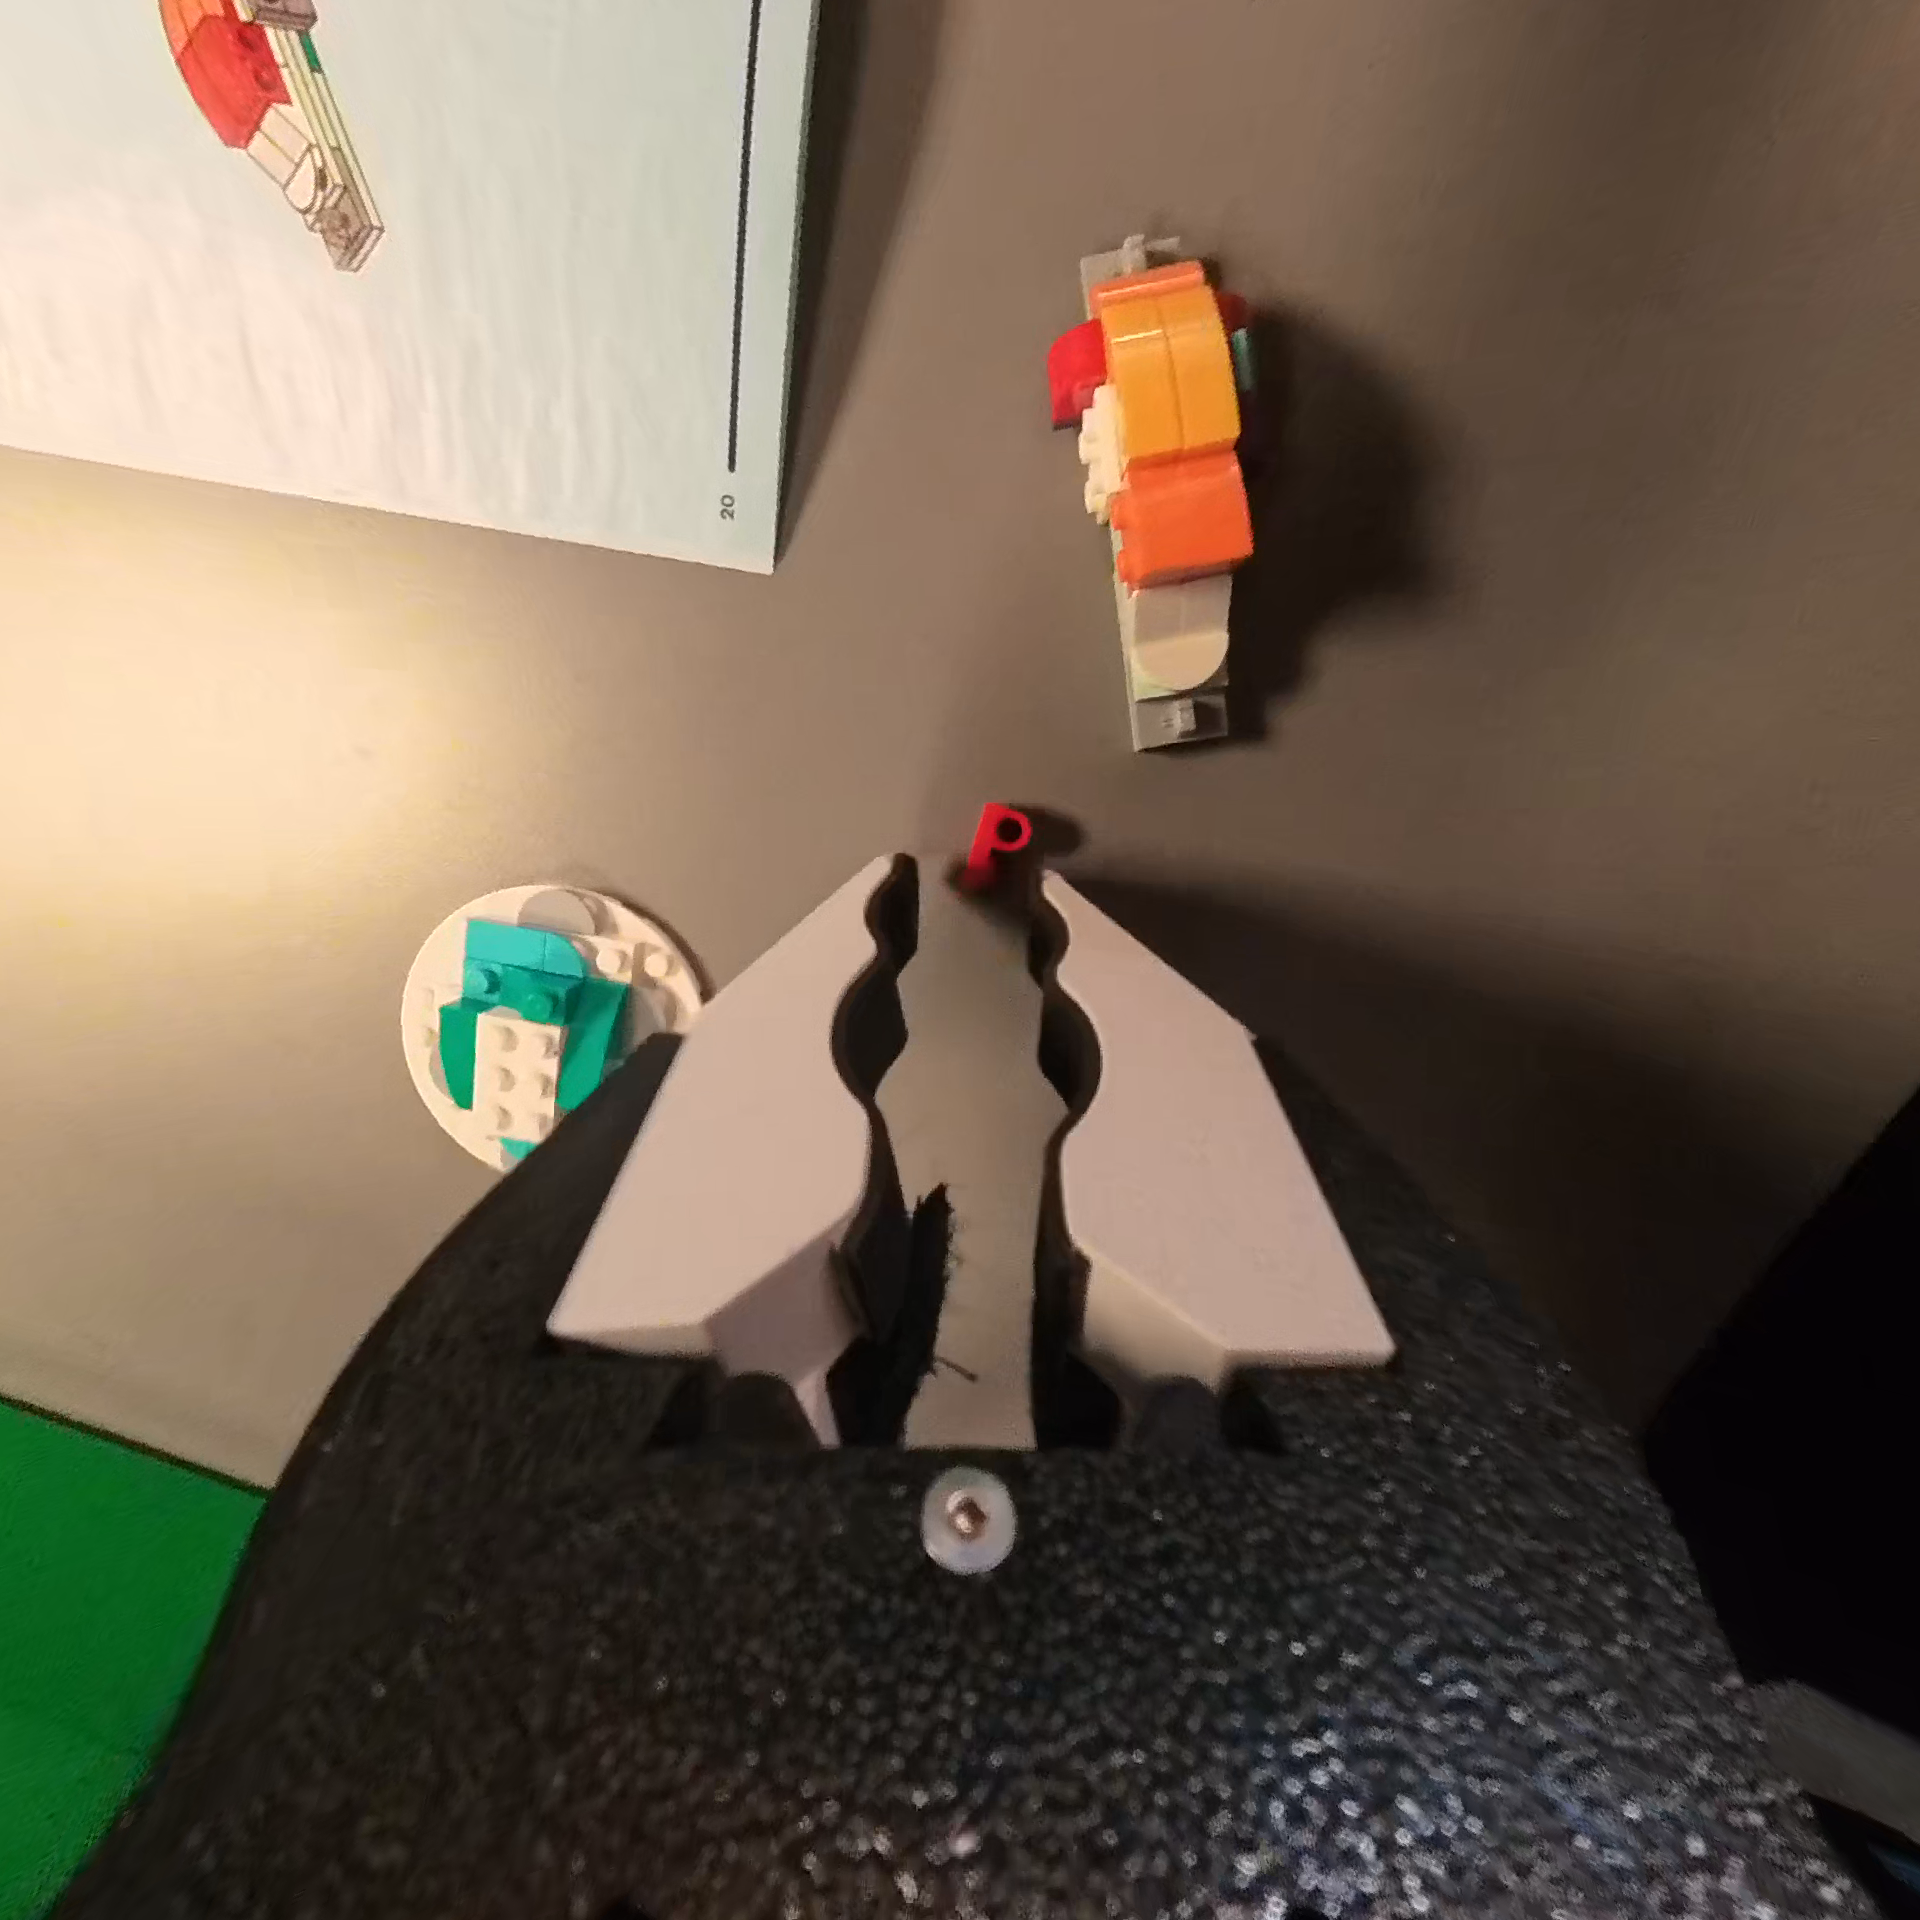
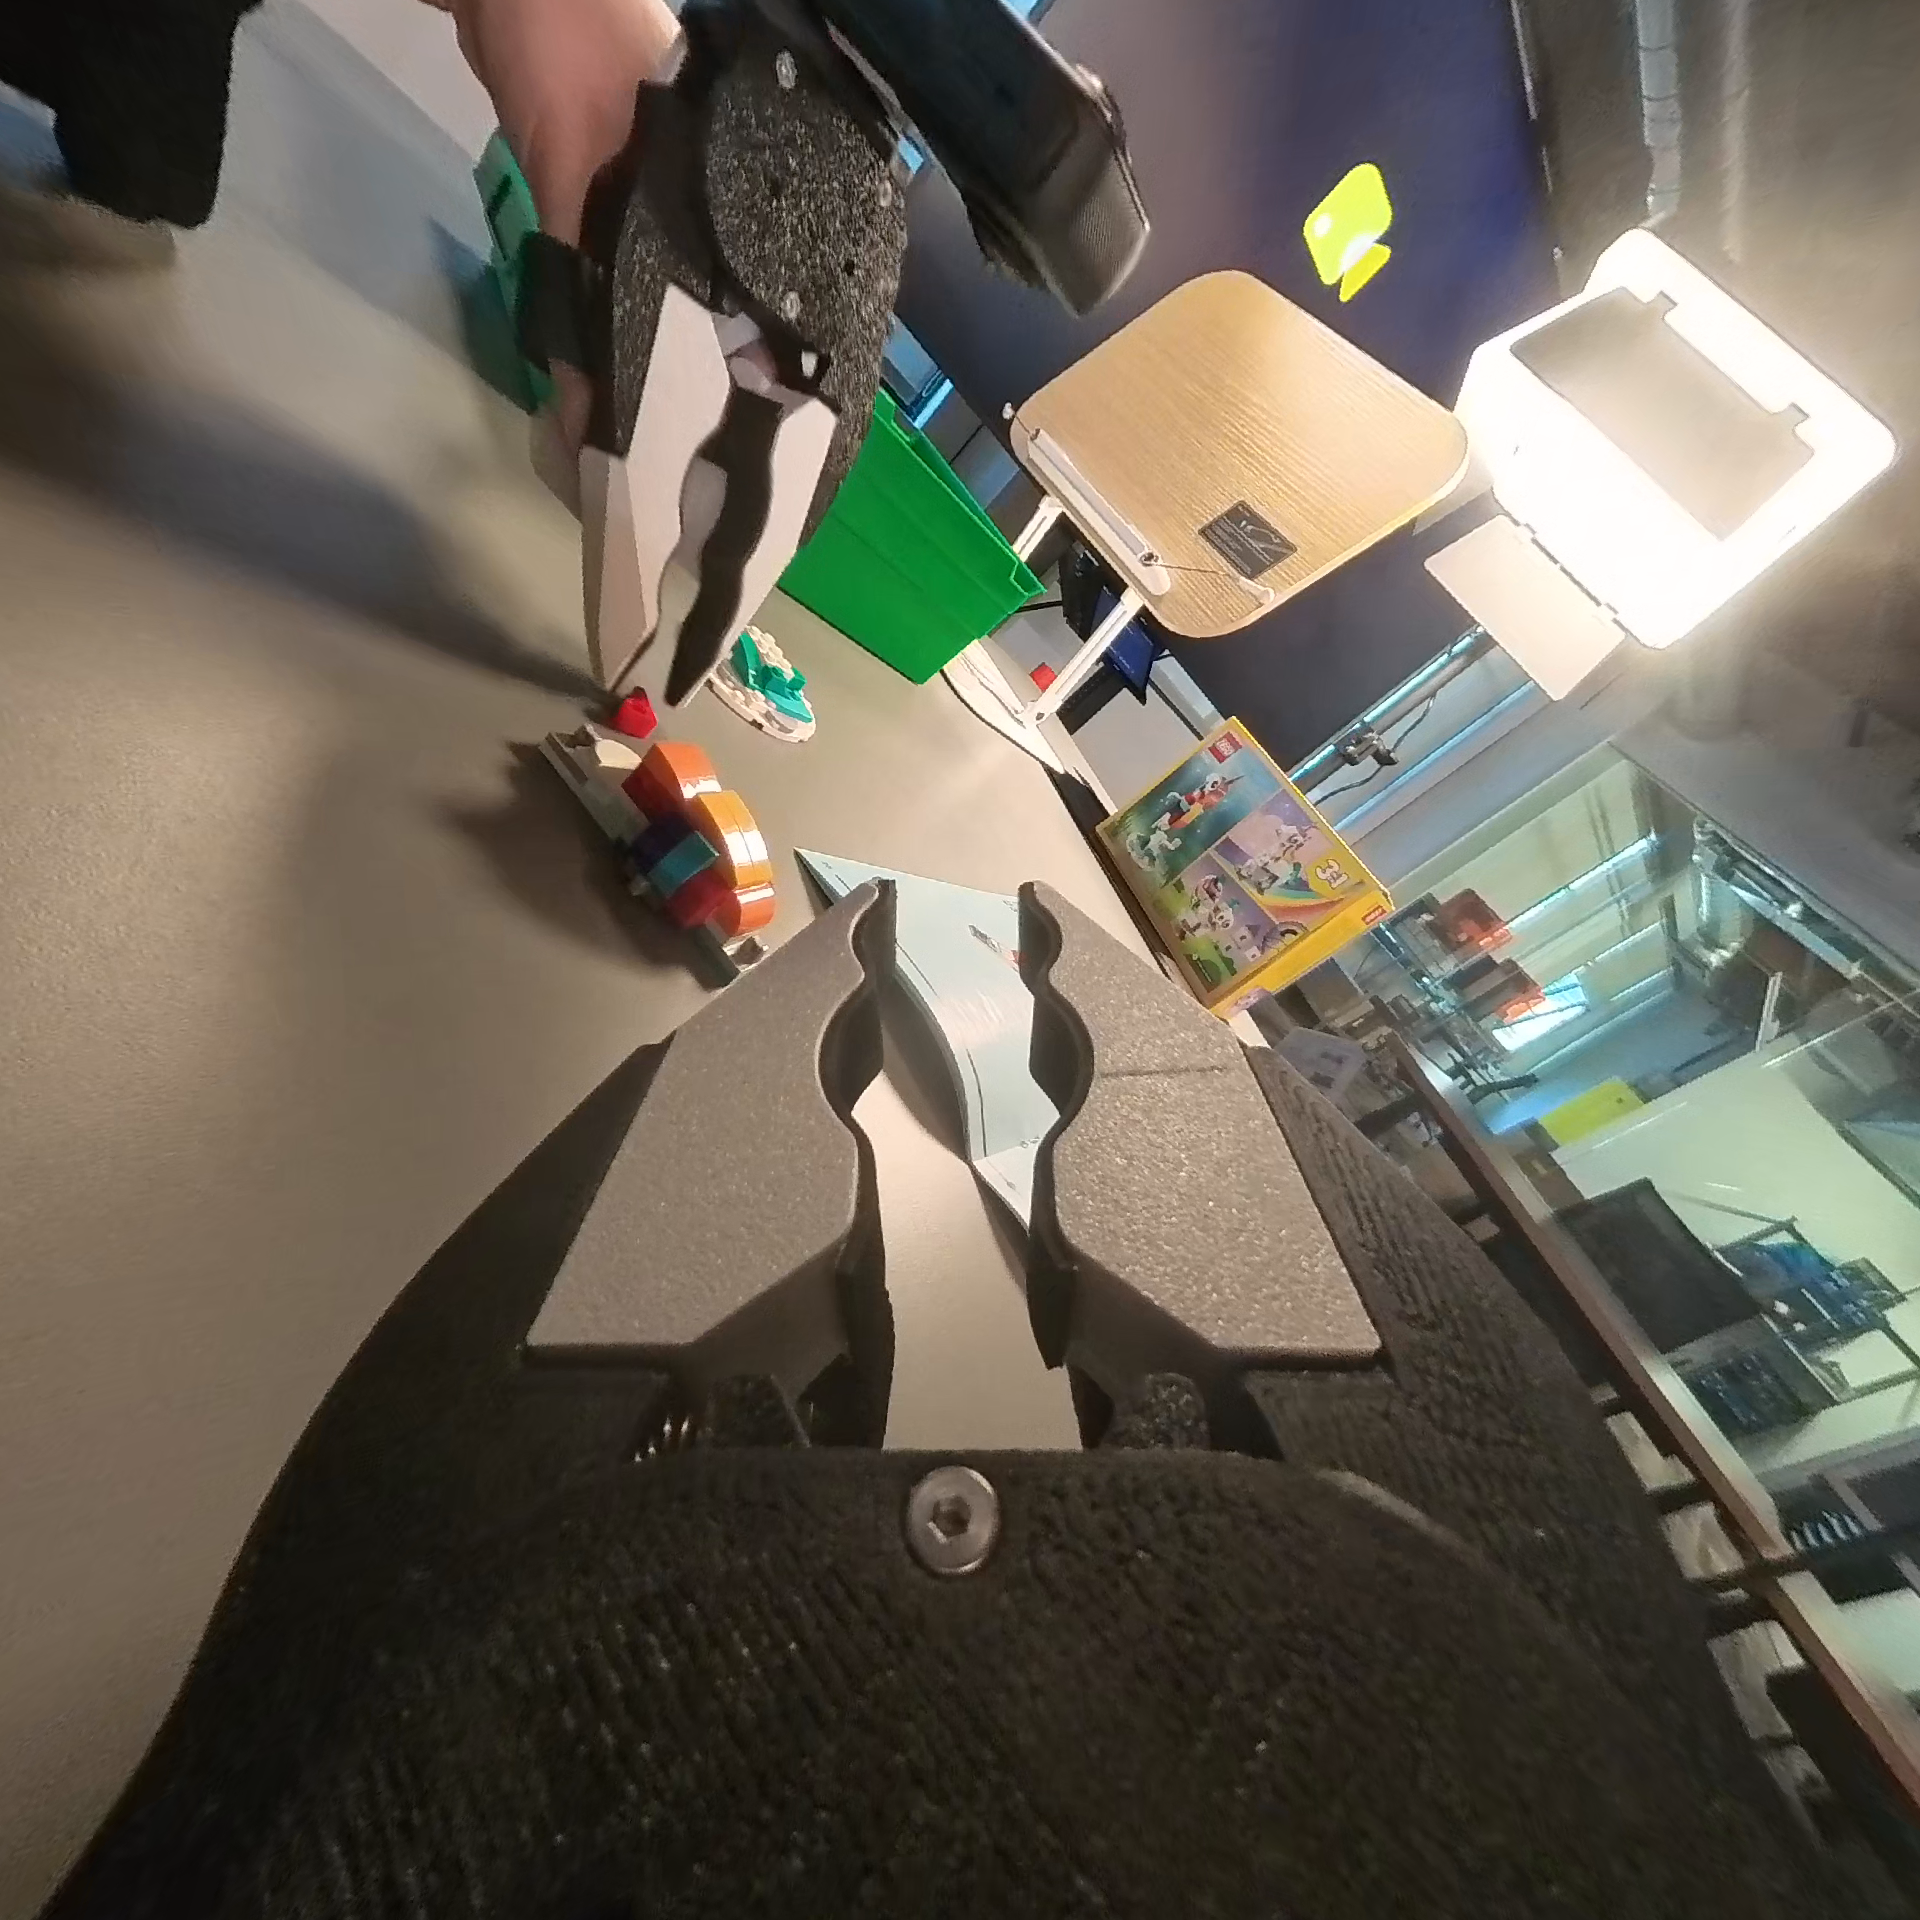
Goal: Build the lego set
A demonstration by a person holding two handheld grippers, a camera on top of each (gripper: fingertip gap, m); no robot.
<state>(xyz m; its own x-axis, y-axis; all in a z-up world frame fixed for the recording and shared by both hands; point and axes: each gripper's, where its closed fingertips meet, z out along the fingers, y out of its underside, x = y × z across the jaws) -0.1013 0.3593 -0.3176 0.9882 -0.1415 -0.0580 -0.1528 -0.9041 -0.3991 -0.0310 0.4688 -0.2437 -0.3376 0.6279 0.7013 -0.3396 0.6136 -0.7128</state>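
In the left wrist view the left gripper [image 1: 971,868] pointed down at the grey table [image 1: 1558,260], its pale fingers set a narrow gap apart with nothing pinched between them, and a small red brick [image 1: 995,844] lay on the table just past the fingertips, at the centre of the frame. Above and to the right of it lay the rainbow build [image 1: 1169,488], a long grey strip carrying orange, yellow-orange and red arched pieces. At the left edge of the gripper, partly hidden by it, sat a white round plate [image 1: 665,935] topped with teal bricks [image 1: 530,982]. The instruction booklet [image 1: 468,312] filled the upper left corner, and a strip of green showed at the lower left. In the right wrist view the right gripper [image 2: 951,894] hung above the table [image 2: 208,935] in the lower half of the frame, its dark fingers moderately apart and empty, the booklet [image 2: 935,997] showing through the gap. In the upper left a person's hand [image 2: 561,114] held the left gripper [image 2: 649,675], whose tips stood right over the red brick [image 2: 632,713] with the rainbow build [image 2: 686,821] just below. The white plate [image 2: 764,691] lay to the right of those tips, a green bin [image 2: 904,561] beyond it, and a yellow lego box [image 2: 1242,862] stood at the right of centre.
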